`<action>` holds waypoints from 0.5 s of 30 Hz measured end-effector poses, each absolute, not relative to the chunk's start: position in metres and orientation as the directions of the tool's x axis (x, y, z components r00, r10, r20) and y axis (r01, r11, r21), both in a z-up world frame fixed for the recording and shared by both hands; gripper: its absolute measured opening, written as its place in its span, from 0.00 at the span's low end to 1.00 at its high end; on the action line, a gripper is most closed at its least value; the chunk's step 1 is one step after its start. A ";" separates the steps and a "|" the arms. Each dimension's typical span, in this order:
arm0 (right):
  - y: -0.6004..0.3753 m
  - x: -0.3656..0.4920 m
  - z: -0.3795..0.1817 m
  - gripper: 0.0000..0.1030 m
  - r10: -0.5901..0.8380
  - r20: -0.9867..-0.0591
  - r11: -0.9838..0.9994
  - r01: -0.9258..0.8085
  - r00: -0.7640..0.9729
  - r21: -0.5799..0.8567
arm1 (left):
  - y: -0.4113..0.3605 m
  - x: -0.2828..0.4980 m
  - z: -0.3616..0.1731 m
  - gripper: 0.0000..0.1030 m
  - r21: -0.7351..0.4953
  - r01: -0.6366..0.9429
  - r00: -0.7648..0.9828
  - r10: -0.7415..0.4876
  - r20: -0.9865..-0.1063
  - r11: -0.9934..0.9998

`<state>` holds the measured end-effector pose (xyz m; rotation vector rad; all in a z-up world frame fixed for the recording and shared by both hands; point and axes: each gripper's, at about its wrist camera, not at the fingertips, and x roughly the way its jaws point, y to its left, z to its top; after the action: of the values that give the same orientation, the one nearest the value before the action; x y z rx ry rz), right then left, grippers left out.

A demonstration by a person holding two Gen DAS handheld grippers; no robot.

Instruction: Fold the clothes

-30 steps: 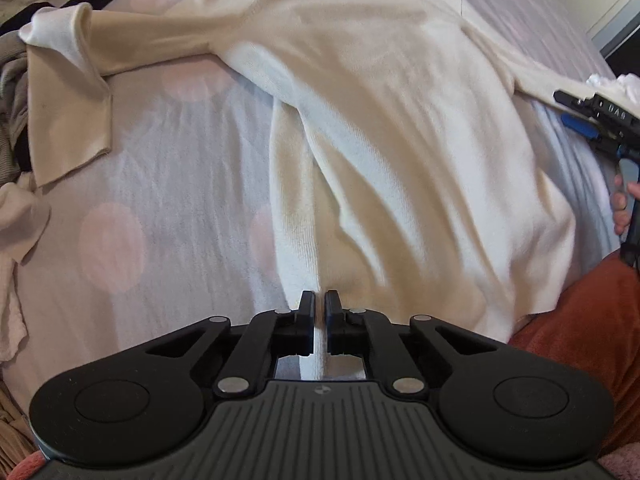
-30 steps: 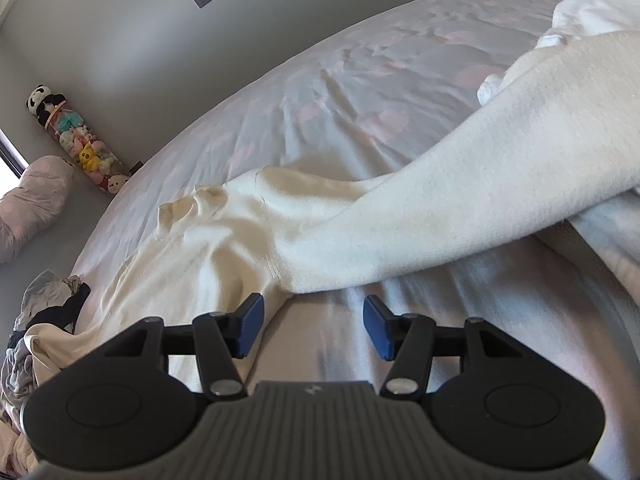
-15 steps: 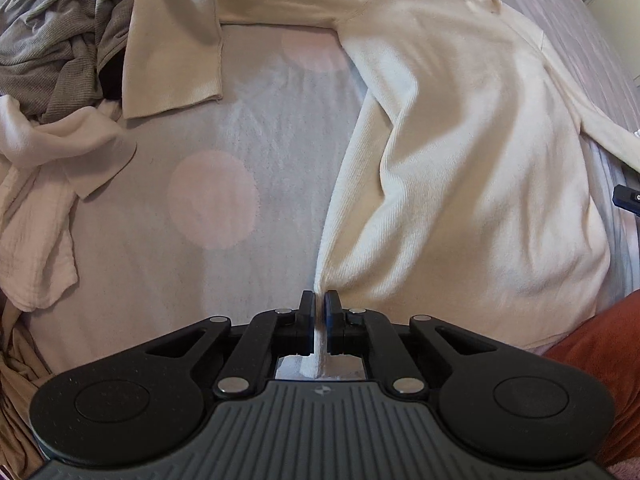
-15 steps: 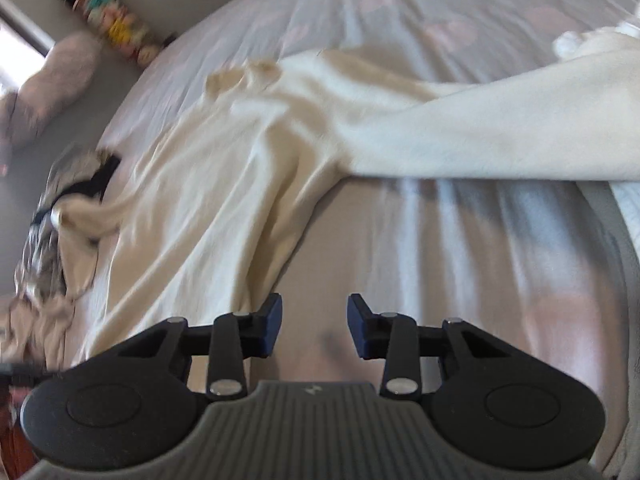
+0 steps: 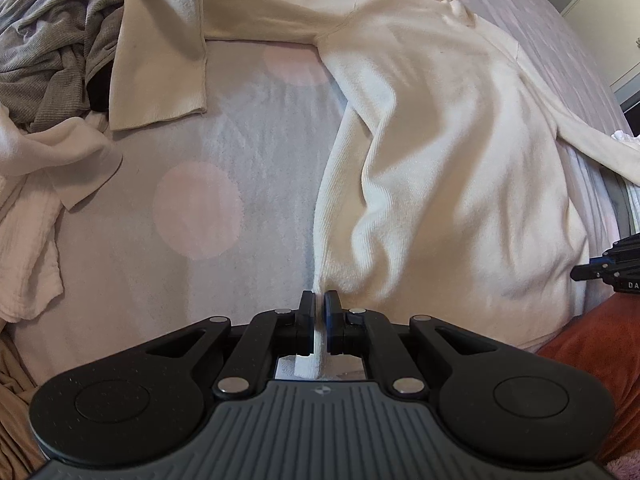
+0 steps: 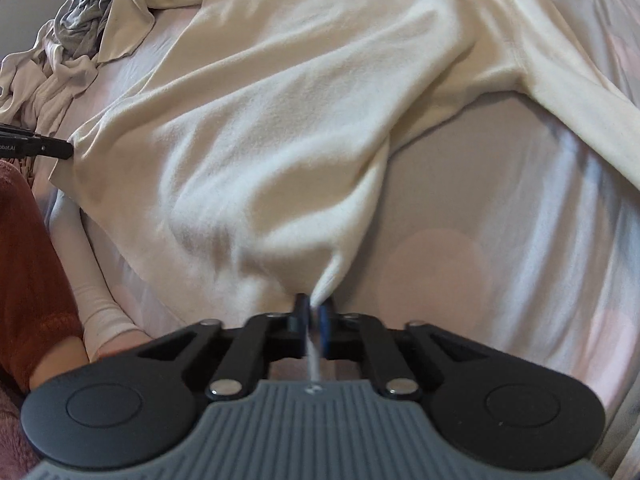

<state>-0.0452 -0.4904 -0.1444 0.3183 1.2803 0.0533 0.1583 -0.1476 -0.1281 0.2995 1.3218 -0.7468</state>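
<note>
A cream long-sleeved sweater (image 5: 448, 152) lies spread on the bed, neck at the far end, sleeves out to both sides. My left gripper (image 5: 319, 300) is shut on its lower left hem corner. My right gripper (image 6: 314, 308) is shut on the lower right hem corner of the sweater (image 6: 280, 112). Each gripper shows at the edge of the other's view: the right gripper (image 5: 612, 272) at the right of the left wrist view, the left gripper (image 6: 36, 146) at the left of the right wrist view.
The bed has a pale grey sheet with pink dots (image 5: 196, 208). A heap of grey and off-white clothes (image 5: 44, 64) lies at the far left, also in the right wrist view (image 6: 76, 24). The person's rust-coloured sleeve (image 6: 28, 248) is near the front edge.
My right gripper swung from the right sleeve down to the hem and went from open to shut on the hem corner. My left gripper kept its hold on the other corner.
</note>
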 end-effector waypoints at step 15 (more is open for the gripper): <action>-0.432 0.017 -0.122 0.29 0.379 -0.828 0.889 0.084 0.412 0.449 | -0.139 0.163 -0.131 0.03 -0.271 0.624 0.039 -0.376 -0.926 0.733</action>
<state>0.0169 -0.4323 -0.1221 0.4631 1.1412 0.1943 0.1628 -0.1389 -0.1314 0.2294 1.3254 -0.7764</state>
